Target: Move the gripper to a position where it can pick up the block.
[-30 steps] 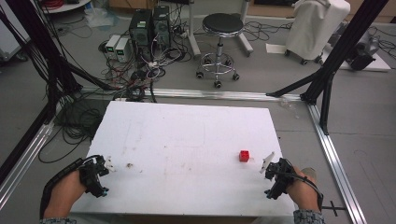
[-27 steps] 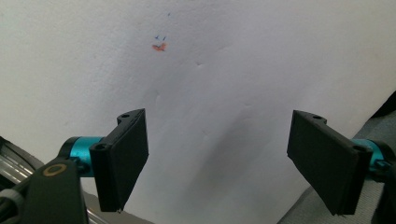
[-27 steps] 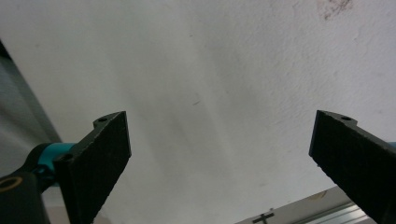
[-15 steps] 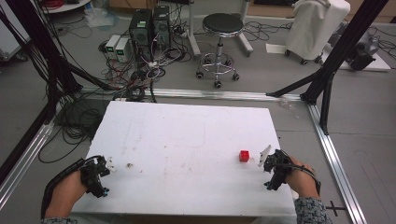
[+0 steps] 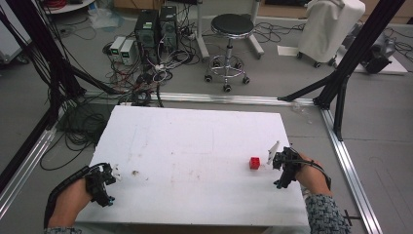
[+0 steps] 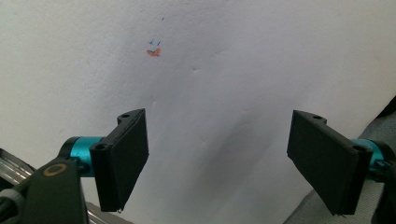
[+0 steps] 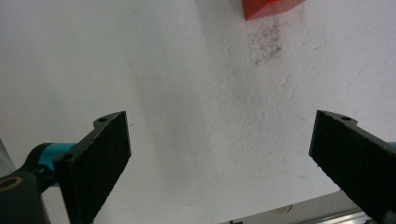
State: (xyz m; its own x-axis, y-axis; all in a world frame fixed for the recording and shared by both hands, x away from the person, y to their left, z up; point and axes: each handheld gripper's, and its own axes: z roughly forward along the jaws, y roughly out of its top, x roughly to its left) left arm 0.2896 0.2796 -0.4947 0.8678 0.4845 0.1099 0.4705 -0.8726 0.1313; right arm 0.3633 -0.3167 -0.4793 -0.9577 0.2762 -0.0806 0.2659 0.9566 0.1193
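The right gripper [image 5: 273,157] has moved left and farther in over the last second, closing on the red cube [image 5: 254,163] at the table's [image 5: 204,131] near right. Its jaws gape, empty, suggesting a coming grasp. The left gripper [image 5: 113,171], also released, waits near left.

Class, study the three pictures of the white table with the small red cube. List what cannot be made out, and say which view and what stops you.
- Small red cube: right gripper view, cut off by the top edge.
- Orange-and-blue marks: left gripper view, too small to read.
- Brownish speck on the white table: high view, too small to identify.
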